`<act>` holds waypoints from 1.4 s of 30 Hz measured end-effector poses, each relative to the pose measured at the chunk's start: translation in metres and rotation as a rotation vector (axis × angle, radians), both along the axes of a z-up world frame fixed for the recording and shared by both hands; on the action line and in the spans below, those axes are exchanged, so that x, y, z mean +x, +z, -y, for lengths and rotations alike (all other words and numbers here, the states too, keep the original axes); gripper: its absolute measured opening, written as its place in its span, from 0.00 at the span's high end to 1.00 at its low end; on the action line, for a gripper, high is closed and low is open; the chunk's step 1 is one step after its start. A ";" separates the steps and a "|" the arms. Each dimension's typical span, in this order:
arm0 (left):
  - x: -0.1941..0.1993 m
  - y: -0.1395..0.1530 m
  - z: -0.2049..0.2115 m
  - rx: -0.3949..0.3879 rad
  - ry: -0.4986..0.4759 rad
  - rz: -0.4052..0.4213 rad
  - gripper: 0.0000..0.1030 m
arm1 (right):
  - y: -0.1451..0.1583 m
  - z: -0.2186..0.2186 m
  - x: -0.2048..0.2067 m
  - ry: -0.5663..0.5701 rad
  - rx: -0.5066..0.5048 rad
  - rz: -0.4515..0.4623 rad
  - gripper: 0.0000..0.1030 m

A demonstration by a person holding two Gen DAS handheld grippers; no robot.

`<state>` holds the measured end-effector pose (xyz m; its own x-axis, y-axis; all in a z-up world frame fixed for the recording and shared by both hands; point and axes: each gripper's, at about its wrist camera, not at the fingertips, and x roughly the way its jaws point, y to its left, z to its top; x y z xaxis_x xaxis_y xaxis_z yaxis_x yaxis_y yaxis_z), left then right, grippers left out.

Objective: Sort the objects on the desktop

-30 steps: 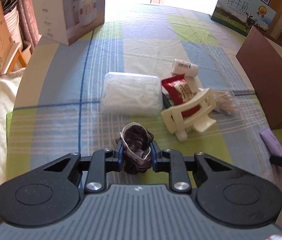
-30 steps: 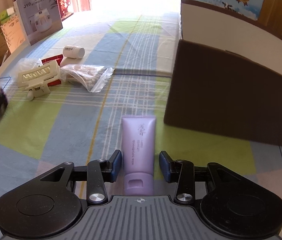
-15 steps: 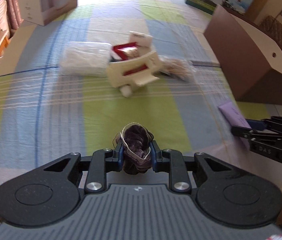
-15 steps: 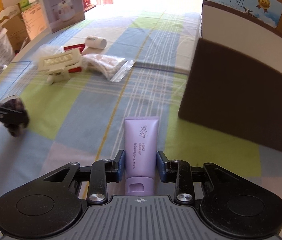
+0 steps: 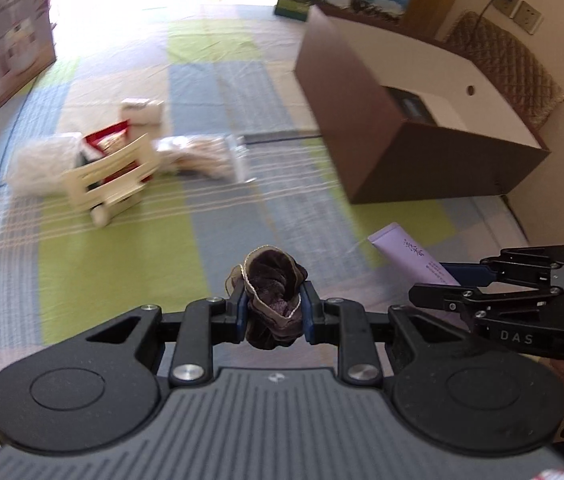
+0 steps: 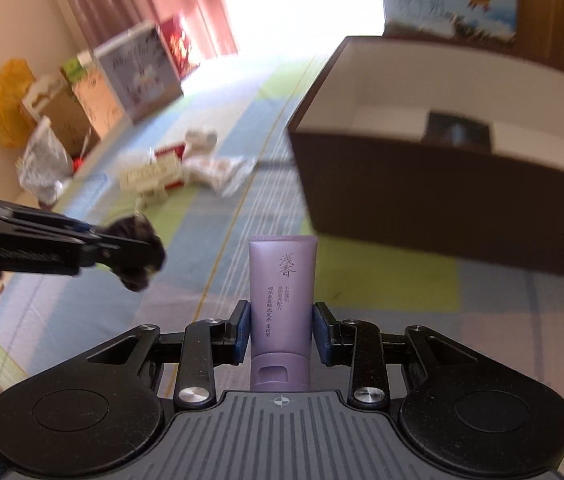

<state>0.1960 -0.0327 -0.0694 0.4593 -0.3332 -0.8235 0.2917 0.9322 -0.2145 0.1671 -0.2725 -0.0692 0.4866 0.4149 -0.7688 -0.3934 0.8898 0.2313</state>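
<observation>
Checked cloth covers my table, where the far pile blurs beyond naming. My left gripper clamps a dark scrunchie; my right gripper pinches the purple tube, cap hidden underneath, before the brown box.

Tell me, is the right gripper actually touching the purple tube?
Touching. The right wrist view shows the right gripper with both blue pads pressed against the sides of the purple tube.

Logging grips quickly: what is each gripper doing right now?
Left gripper: closed on the dark scrunchie.
Right gripper: closed on the purple tube.
</observation>
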 end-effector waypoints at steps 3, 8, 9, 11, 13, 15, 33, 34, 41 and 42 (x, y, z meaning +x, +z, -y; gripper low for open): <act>0.000 0.013 0.023 -0.016 -0.030 0.031 0.79 | 0.019 0.022 -0.002 -0.028 0.020 0.038 0.71; 0.007 0.034 0.063 -0.033 -0.069 0.089 0.79 | 0.044 0.058 0.001 -0.081 0.035 0.098 0.71; 0.010 0.038 0.069 -0.037 -0.076 0.100 0.79 | 0.048 0.065 0.003 -0.094 0.037 0.108 0.71; 0.014 0.045 0.082 -0.040 -0.085 0.121 0.79 | 0.057 0.077 0.006 -0.113 0.040 0.131 0.71; 0.020 0.052 0.095 -0.041 -0.092 0.144 0.79 | 0.064 0.091 0.012 -0.131 0.033 0.155 0.71; 0.025 0.058 0.105 -0.041 -0.097 0.163 0.79 | 0.071 0.102 0.018 -0.144 0.027 0.177 0.71; 0.110 0.070 0.170 0.003 -0.042 0.159 0.79 | 0.084 0.159 0.106 -0.184 -0.071 0.282 0.71; 0.115 0.069 0.172 0.009 -0.041 0.159 0.79 | 0.083 0.161 0.111 -0.183 -0.075 0.282 0.71; 0.142 0.063 0.186 0.054 -0.029 0.141 0.79 | 0.072 0.174 0.141 -0.181 -0.093 0.254 0.71; 0.145 0.062 0.187 0.063 -0.029 0.141 0.79 | 0.069 0.175 0.146 -0.182 -0.099 0.248 0.71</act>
